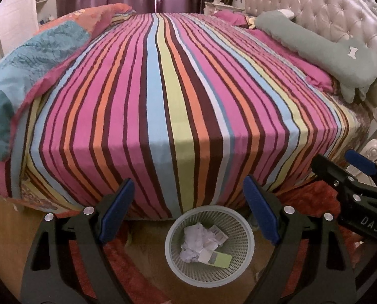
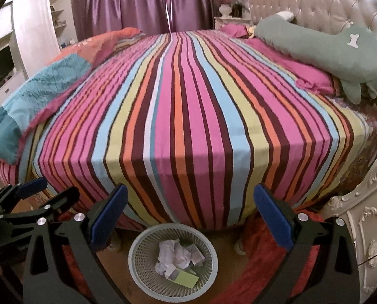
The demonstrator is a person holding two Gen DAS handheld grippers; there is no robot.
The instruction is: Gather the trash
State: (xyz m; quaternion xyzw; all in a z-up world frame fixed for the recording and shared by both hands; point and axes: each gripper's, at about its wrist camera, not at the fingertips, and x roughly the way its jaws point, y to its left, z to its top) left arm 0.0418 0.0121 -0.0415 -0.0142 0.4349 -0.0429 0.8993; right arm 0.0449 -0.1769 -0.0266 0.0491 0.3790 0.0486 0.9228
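Left gripper (image 1: 188,215): fingers spread wide, nothing between them, poised over the basket.
Right gripper (image 2: 188,217): fingers likewise parted and empty, beside the left one.

Waste basket (image 1: 246,258): pale lattice plastic, round, upright on the floor at the foot of the bed's side. Likely light and slightly flexible; best taken by the rim.

Crumpled paper (image 1: 196,240): white wads inside the basket. Judged feather-light, soft, crushable; any fold gives a hold.

Green card (image 1: 220,258): flat, in the basket beside the paper. Probably thin and stiff; pinch an edge.

Small packet (image 1: 219,233): printed wrapper in the basket, detail unclear.

Bed (image 1: 178,116): striped cover, no loose trash visible on it.

Green pillow (image 1: 322,45): against the headboard, far side.
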